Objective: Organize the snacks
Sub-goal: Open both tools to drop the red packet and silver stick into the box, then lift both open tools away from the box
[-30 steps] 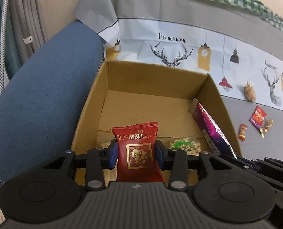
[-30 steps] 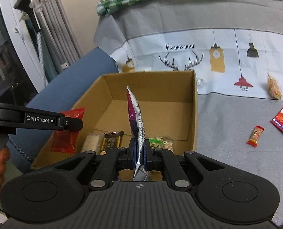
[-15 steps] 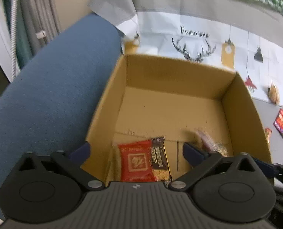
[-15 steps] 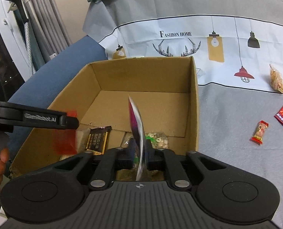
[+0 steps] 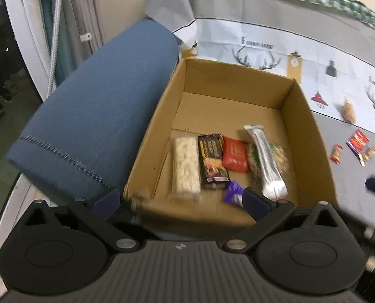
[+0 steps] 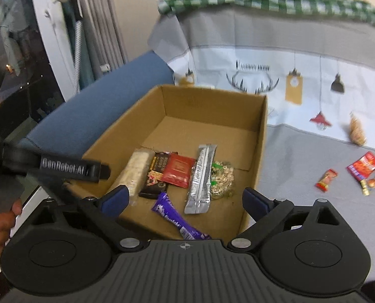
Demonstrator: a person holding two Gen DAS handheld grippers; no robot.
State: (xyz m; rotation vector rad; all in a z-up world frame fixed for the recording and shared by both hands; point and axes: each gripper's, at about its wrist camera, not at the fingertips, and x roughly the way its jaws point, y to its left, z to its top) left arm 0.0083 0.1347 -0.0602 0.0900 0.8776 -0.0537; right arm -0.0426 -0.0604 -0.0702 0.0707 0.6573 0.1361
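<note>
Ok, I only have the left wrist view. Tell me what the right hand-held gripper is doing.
Observer: The right hand-held gripper is wide open and empty, over the near end of the brown cardboard box.
Operator: Describe the purple scrap behind my right finger.
Observer: It is a long purple foil-wrapped bar lying flat on the box floor by the near wall.
Operator: Report where my own gripper sits.
Observer: The left hand-held gripper shows its tip at the box's near left corner.
</note>
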